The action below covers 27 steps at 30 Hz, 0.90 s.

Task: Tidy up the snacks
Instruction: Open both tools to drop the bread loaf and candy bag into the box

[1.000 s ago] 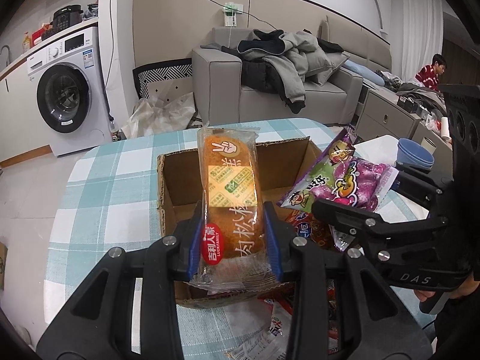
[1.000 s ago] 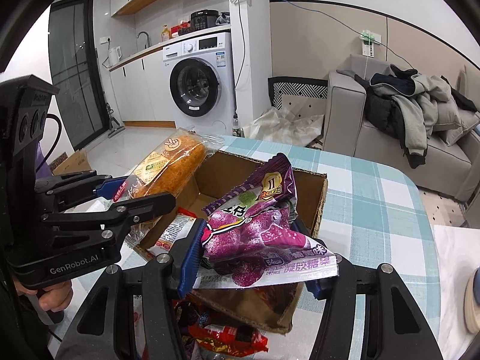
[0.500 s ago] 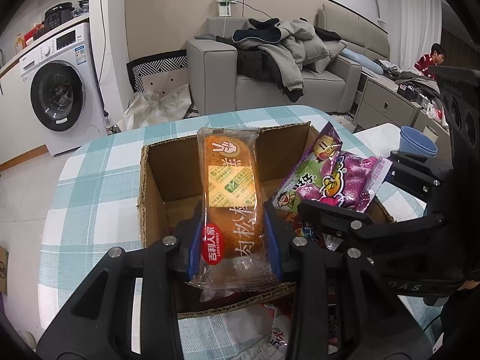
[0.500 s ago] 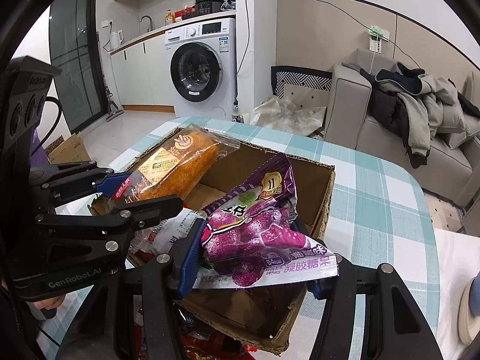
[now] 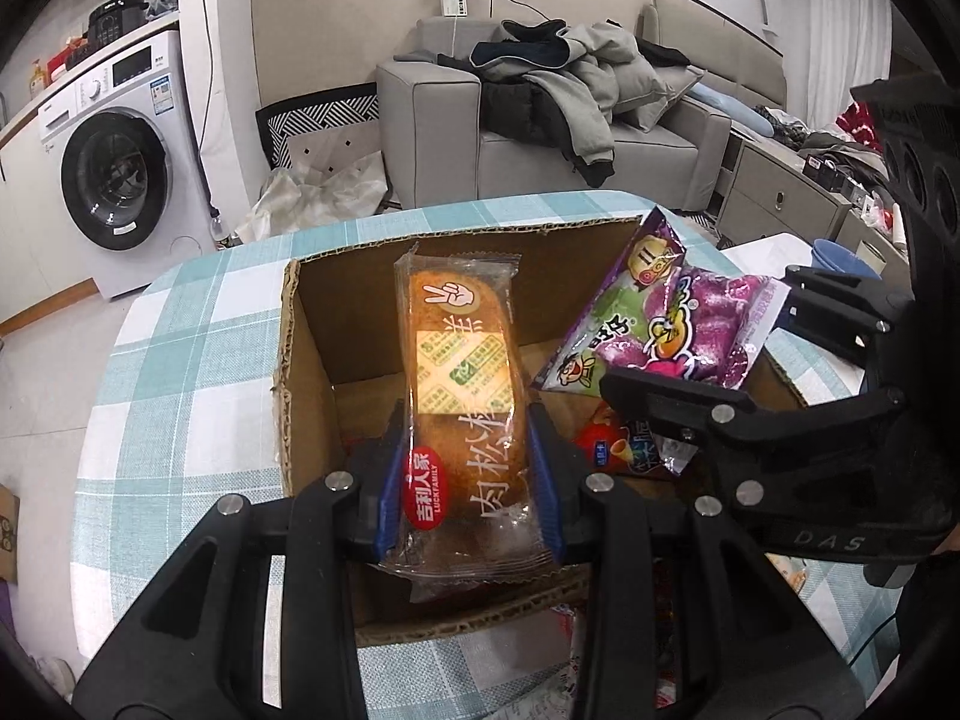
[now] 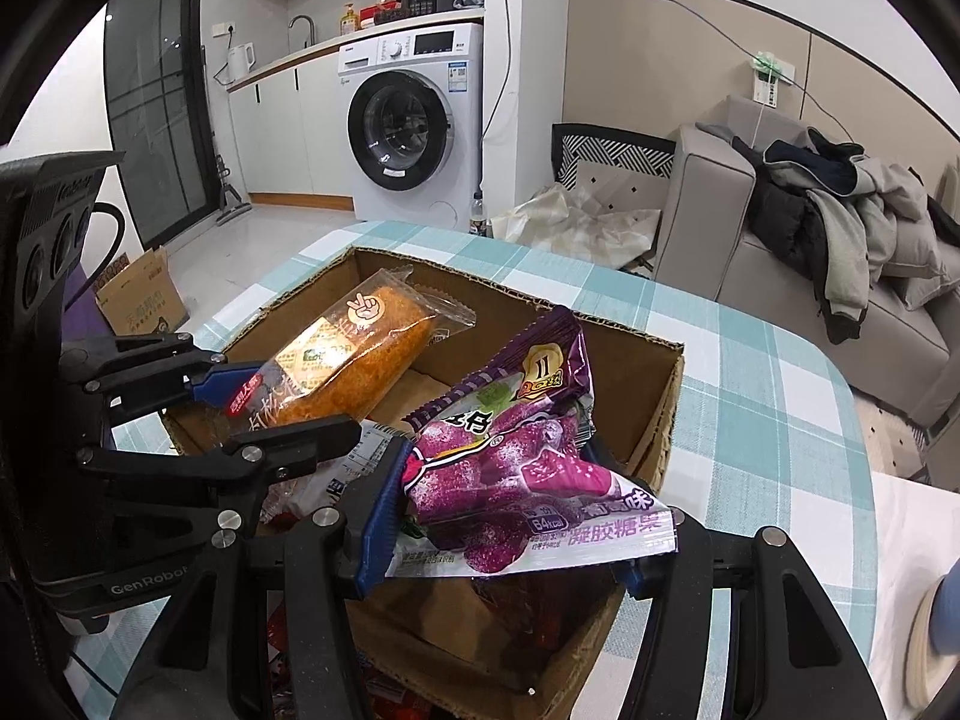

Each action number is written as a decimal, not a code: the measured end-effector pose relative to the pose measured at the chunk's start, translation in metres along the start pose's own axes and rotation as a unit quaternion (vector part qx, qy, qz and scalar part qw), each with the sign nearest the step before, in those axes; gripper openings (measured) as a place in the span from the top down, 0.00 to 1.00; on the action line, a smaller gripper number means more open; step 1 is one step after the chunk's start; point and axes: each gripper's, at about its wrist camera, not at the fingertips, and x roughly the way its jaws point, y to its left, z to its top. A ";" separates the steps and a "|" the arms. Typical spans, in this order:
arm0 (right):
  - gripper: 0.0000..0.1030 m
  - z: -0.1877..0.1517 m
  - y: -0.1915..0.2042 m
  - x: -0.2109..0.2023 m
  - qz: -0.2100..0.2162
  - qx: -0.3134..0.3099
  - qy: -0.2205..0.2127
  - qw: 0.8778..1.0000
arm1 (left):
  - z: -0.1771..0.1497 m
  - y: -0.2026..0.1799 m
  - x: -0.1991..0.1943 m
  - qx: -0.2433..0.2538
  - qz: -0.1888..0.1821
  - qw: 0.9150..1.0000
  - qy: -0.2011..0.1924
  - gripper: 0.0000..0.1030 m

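- left gripper (image 5: 465, 468) pinching bread pack (image 5: 462, 384), over cardboard box (image 5: 300, 360)
- right gripper (image 6: 510, 522) pinching purple candy bag (image 6: 516, 456), same box, beside it

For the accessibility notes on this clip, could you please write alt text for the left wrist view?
The left gripper clamps a wrapped orange bread snack over an open cardboard box on a checked tablecloth. Beside it, the right gripper holds a purple candy bag above the same box. A washing machine and grey sofa stand behind.
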 end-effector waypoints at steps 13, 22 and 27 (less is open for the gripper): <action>0.44 0.003 -0.004 0.004 0.009 0.008 0.004 1.000 | 0.001 0.002 0.001 0.001 -0.003 1.000 0.001 0.68; 0.28 0.002 -0.005 -0.014 0.000 0.026 -0.021 0.999 | 0.002 0.002 0.002 0.000 -0.001 1.000 0.002 0.67; 0.08 -0.004 -0.015 -0.041 0.000 0.050 -0.051 0.997 | 0.001 -0.001 0.000 0.000 -0.002 1.000 0.002 0.51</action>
